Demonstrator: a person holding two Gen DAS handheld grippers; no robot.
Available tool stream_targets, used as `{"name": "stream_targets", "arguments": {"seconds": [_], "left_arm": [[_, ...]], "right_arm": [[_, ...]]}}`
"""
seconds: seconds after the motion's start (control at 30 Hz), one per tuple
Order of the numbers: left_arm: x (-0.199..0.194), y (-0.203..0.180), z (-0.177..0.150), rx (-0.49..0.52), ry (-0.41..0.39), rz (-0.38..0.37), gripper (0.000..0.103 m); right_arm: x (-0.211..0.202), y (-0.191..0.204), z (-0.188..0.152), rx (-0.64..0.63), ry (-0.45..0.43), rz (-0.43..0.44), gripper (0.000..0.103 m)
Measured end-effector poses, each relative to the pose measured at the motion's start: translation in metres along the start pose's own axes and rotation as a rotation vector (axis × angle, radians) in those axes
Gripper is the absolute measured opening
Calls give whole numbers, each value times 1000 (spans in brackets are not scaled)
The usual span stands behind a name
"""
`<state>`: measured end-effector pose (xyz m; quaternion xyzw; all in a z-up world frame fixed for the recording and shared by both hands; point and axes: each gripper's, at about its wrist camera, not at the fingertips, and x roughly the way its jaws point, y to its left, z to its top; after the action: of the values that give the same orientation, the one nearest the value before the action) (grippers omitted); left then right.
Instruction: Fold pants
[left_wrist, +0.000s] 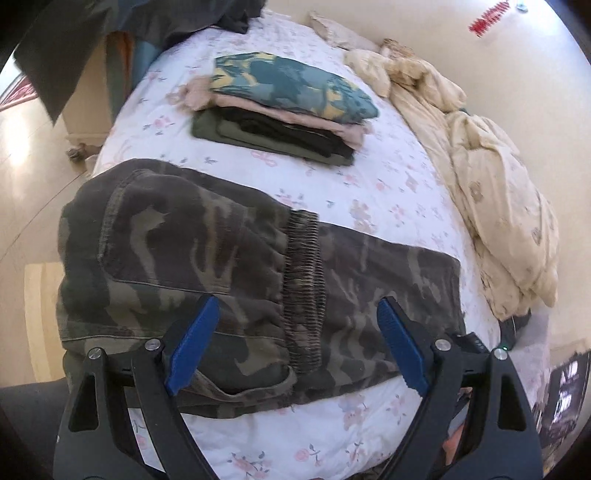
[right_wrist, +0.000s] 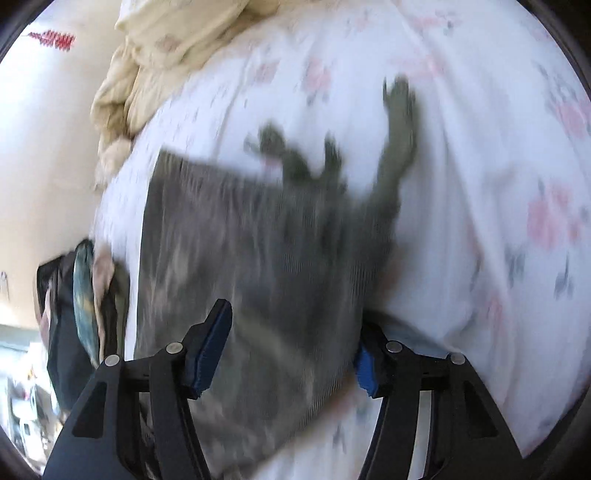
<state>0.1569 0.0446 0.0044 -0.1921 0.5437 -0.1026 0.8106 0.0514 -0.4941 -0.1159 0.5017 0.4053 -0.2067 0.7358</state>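
The left wrist view looks steeply down past its fingers across the bed, toward the wall; the right wrist view sits nearer and blurred; both share the camouflage pants, the folded pile and the cream quilt.

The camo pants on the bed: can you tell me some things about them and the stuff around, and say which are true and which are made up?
1. The camo pants lie on a flowered bedsheet. True.
2. The left tongs are squeezed shut on the pants. False: they stand wide open above the cloth.
3. A pile of folded clothes sits further back on the bed. True.
4. The top piece of that pile is plain red. False: it has a blue, green and yellow pattern.
5. A crumpled cream blanket lies along one side of the bed. True.
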Motion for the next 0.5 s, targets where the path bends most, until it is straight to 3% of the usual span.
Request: {"name": "stream_targets", "arguments": {"seconds": [0.1,0.13,0.2,0.27,0.4,0.5], "left_arm": [[5,4,0,-13,2,22,85],[8,4,0,-14,7,29,85],[12,3,0,-14,14,30,85],[13,0,0,-5,14,31,85],[14,-6,-1,23,13,34,85],[15,-3,-1,17,22,32,85]], "right_arm": [[-2,-4,12,7,-60,16,57],[-1,-6,14,22,-64,13,36],[-3,-4,12,5,-77,15,16],[-11,15,9,-91,-115,-18,13],[-42,82,-17,-477,-262,-109,12],[-61,139,-58,-771,-314,-33,12]]}}
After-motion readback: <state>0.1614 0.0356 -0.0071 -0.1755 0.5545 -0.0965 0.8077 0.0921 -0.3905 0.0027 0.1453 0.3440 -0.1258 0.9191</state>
